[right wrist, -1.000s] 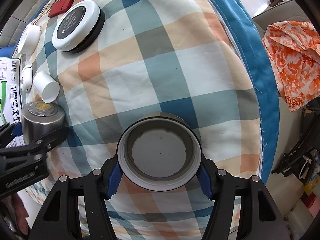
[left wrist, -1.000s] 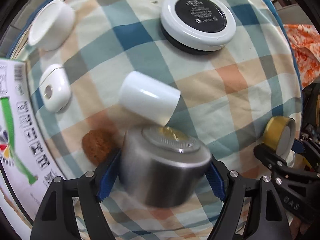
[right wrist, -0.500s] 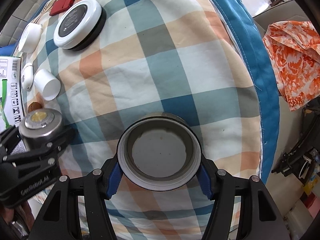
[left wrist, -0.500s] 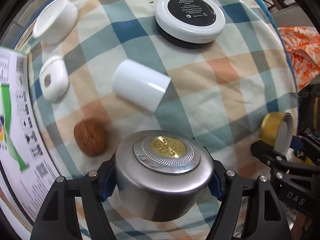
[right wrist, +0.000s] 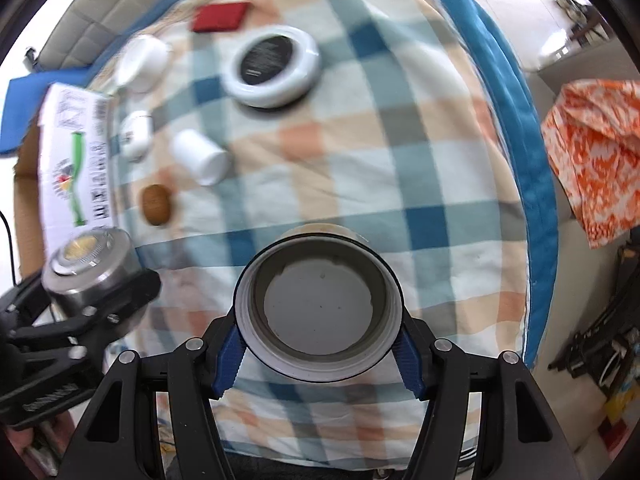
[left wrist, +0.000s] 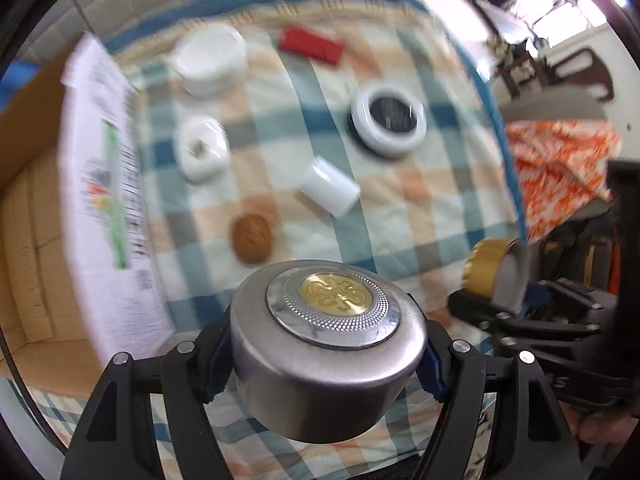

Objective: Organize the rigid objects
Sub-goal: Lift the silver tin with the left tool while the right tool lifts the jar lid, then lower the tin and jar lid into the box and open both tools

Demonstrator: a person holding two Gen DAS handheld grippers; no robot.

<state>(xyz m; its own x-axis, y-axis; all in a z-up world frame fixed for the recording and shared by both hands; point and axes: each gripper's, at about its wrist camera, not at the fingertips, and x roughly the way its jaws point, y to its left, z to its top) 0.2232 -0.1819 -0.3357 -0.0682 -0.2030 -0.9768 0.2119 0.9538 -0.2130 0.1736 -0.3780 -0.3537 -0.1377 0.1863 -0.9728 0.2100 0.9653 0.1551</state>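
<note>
My left gripper (left wrist: pixel 324 364) is shut on a steel tin with a gold emblem lid (left wrist: pixel 328 356) and holds it above the checked cloth; it also shows in the right wrist view (right wrist: pixel 92 268). My right gripper (right wrist: pixel 320 340) is shut on a gold-sided lid with a white rim (right wrist: pixel 318 308), its hollow side toward the camera; it shows at the right of the left wrist view (left wrist: pixel 494 276). On the cloth lie a walnut (left wrist: pixel 251 239), a white cylinder cap (left wrist: pixel 329 191), a round white-and-black compact (left wrist: pixel 387 125), a white case (left wrist: pixel 203 149), a white cup (left wrist: pixel 209 58) and a red card (left wrist: pixel 311 45).
A cardboard box with a printed white flap (left wrist: pixel 104 184) stands at the left. The checked cloth (right wrist: pixel 400 152) has a blue border. An orange patterned cloth (right wrist: pixel 596 148) lies off to the right. Dark equipment sits at the lower right (right wrist: pixel 600 352).
Both grippers have risen and pulled back from the cloth with their objects held. The view now takes in more of the cloth and the cardboard box at the left.
</note>
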